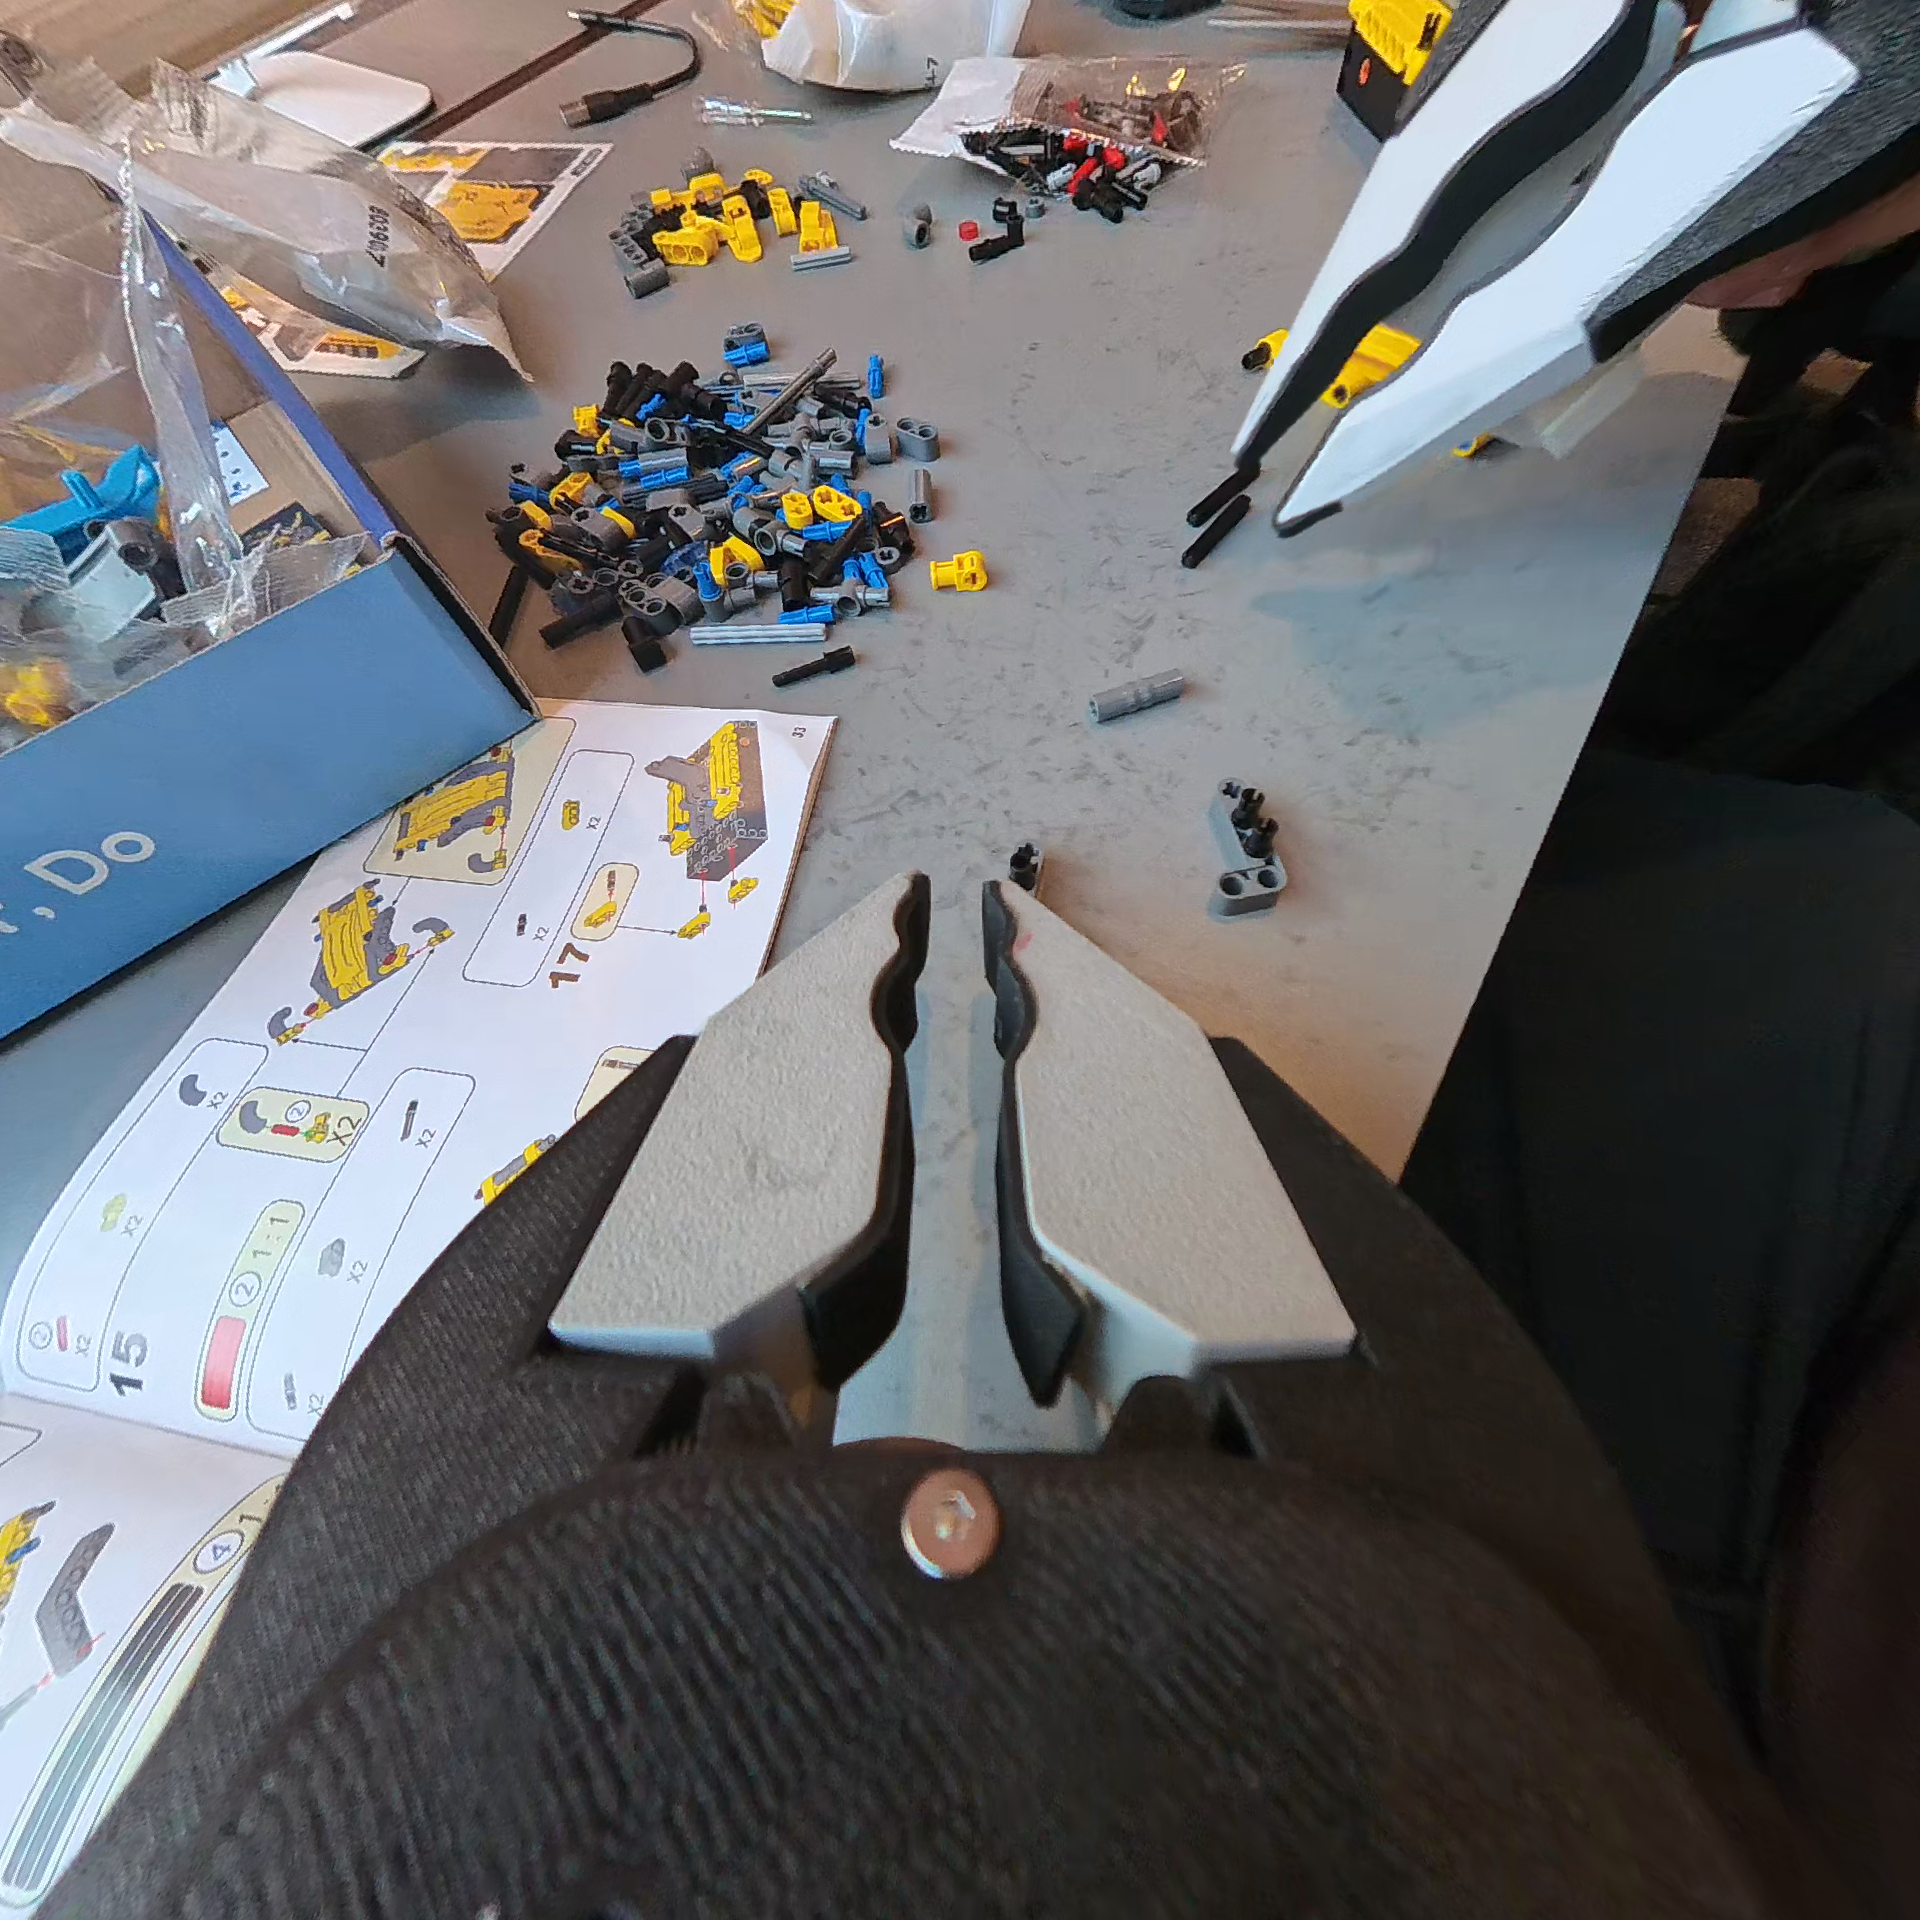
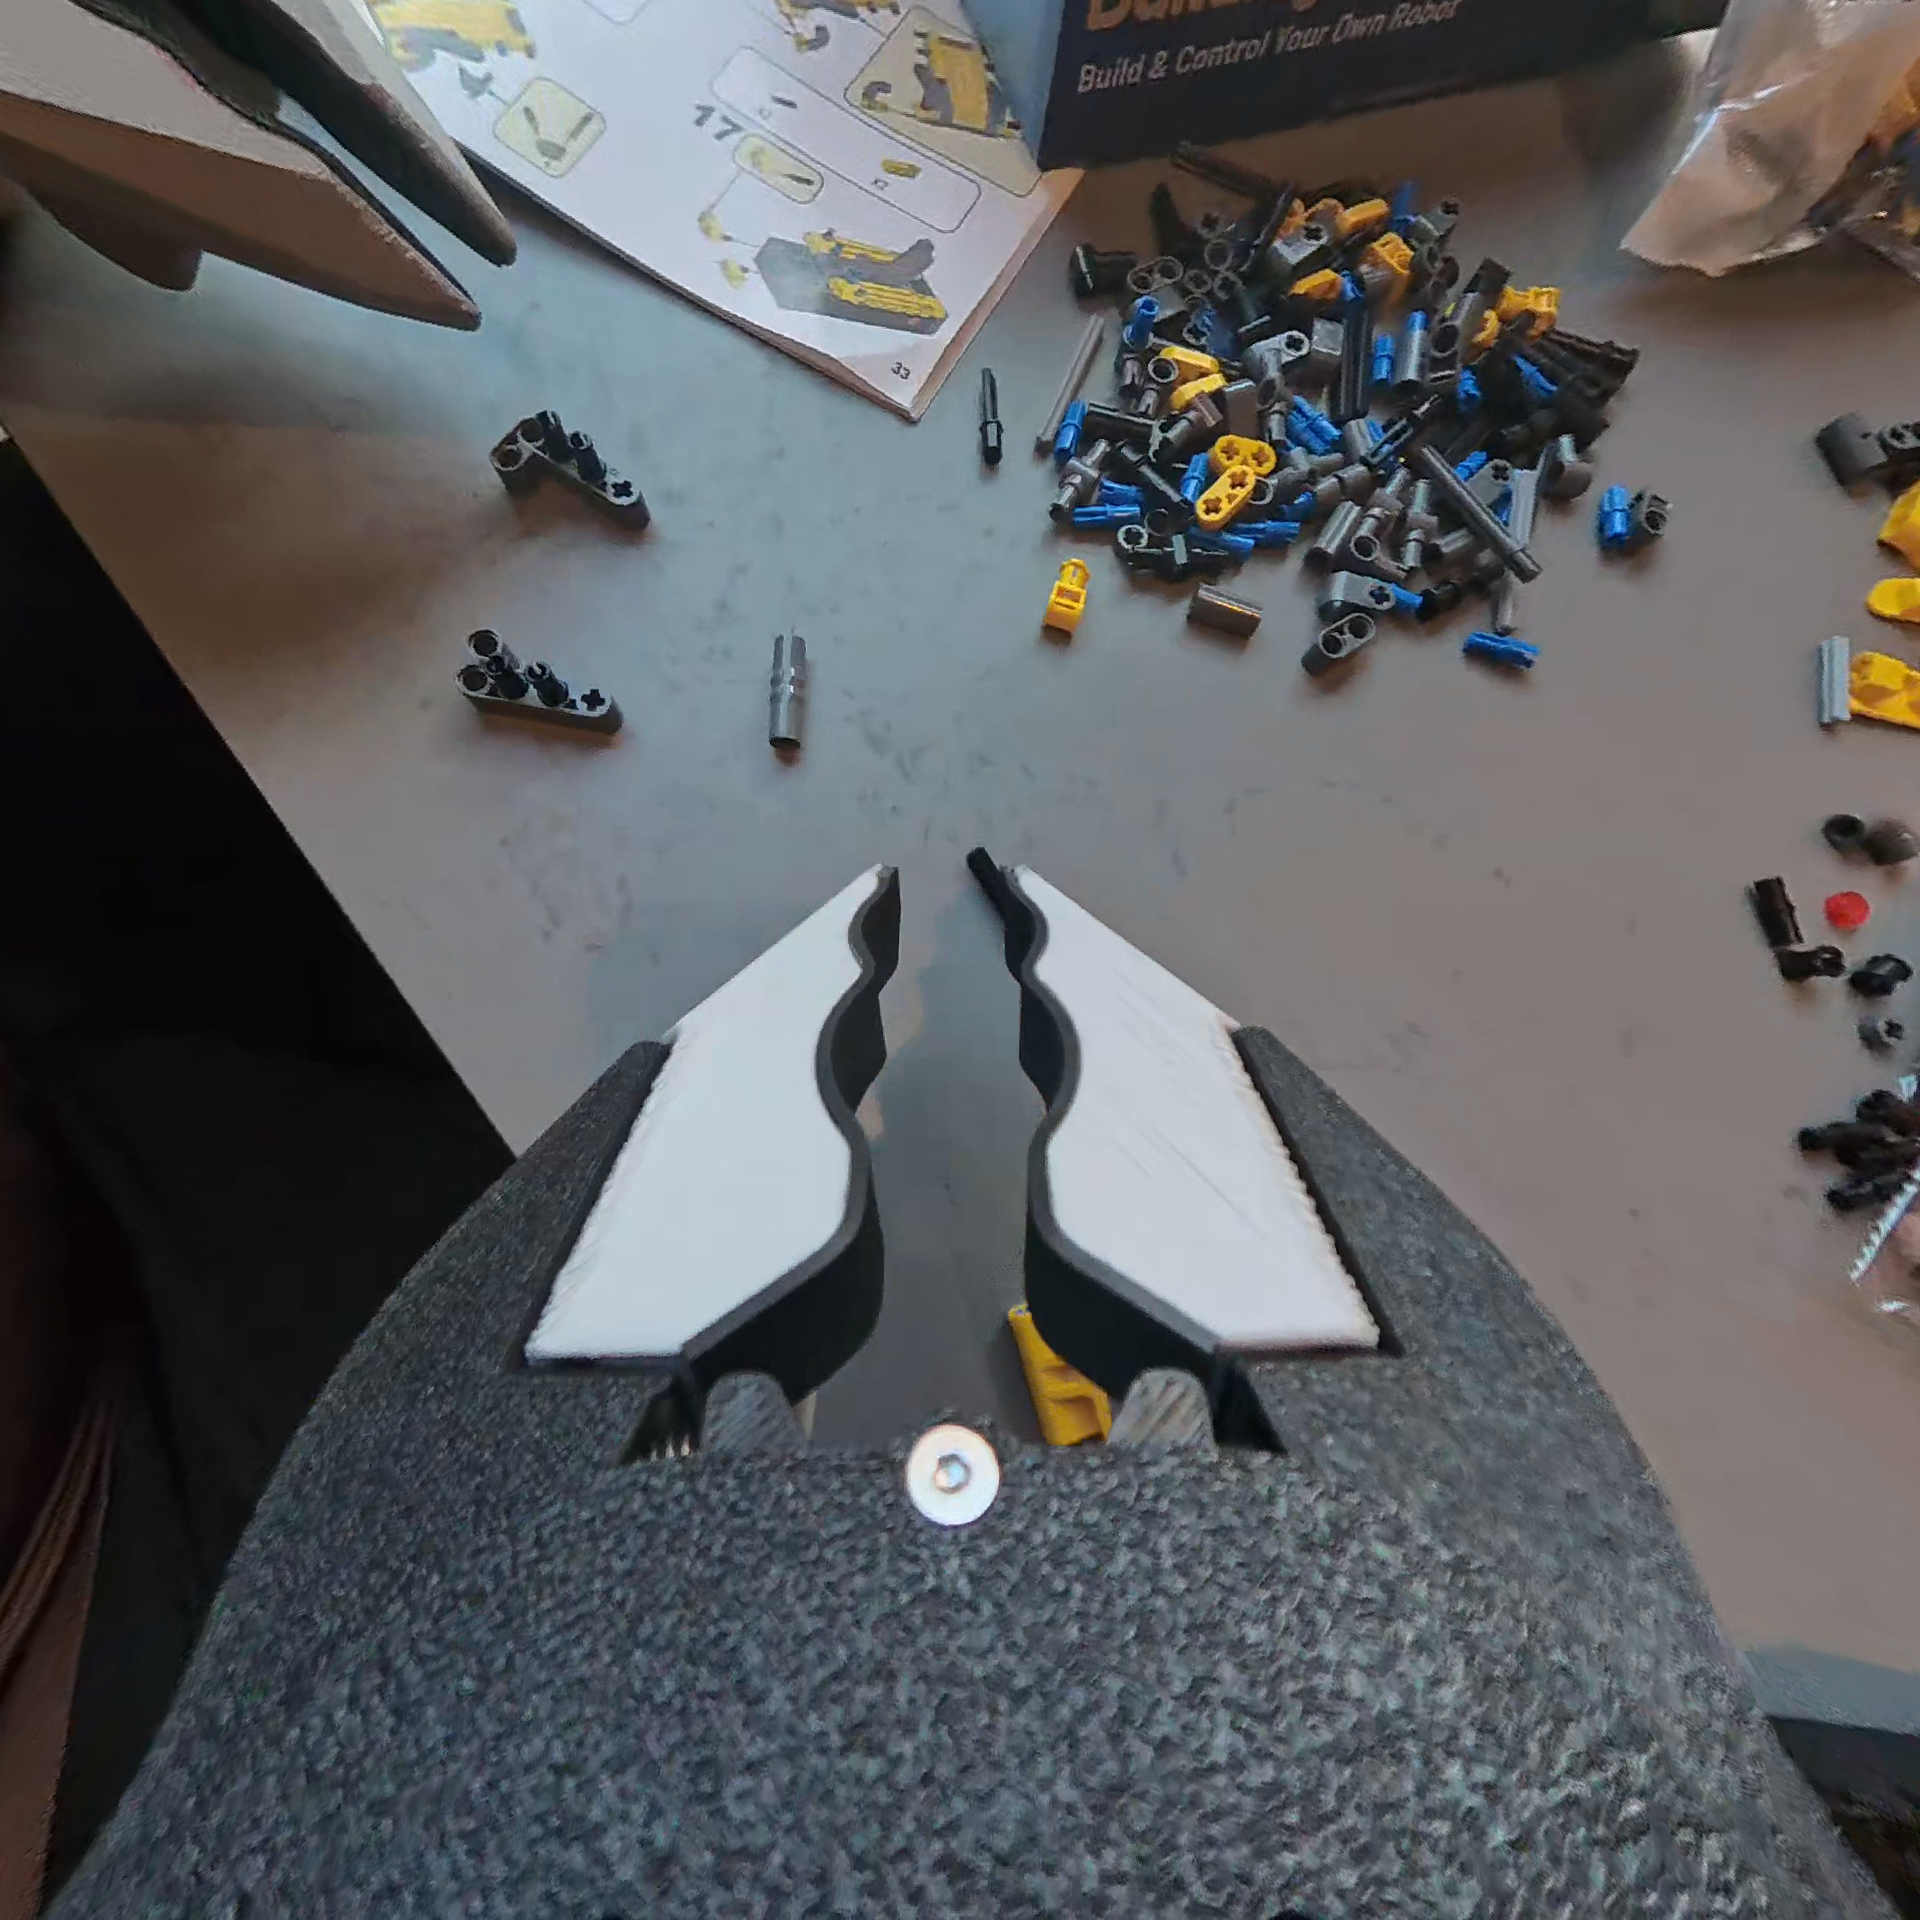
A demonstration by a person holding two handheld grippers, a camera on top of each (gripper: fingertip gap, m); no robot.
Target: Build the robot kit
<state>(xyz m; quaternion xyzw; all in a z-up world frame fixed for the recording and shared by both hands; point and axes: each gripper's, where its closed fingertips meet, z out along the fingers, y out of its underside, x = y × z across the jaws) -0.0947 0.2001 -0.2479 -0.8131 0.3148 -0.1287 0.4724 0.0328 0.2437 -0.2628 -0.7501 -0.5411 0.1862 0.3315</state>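
My left gripper (image 1: 956, 891) has grey fingers held slightly apart with nothing between them, low over the grey table (image 1: 1039, 582). A small black part (image 1: 1027, 864) peeks out beside its right fingertip. A grey angled beam with black pins (image 1: 1247, 852) lies just to its right. My right gripper (image 2: 948, 875) has white fingers, open and empty, with a black pin (image 2: 982, 868) lying at its right fingertip and a yellow part (image 2: 1055, 1382) on the table beneath it. In the right wrist view two grey pinned beams (image 2: 566, 468) (image 2: 535, 691) and a grey connector (image 2: 787, 691) lie ahead to the left.
A pile of black, blue, grey and yellow parts (image 1: 717, 520) sits mid-table. An open instruction booklet (image 1: 436, 1018) and a blue box of bagged parts (image 1: 239, 727) are on the left. More loose parts (image 1: 727, 223) and a bag (image 1: 1081, 114) lie farther back. The table edge (image 1: 1538, 831) runs along the right. Across from one pair of fingers to the other is roughly 15 cm. The grey connector (image 2: 787, 691) is about 5 cm from my right fingertips. It is also in sight in the left wrist view (image 1: 1138, 689).
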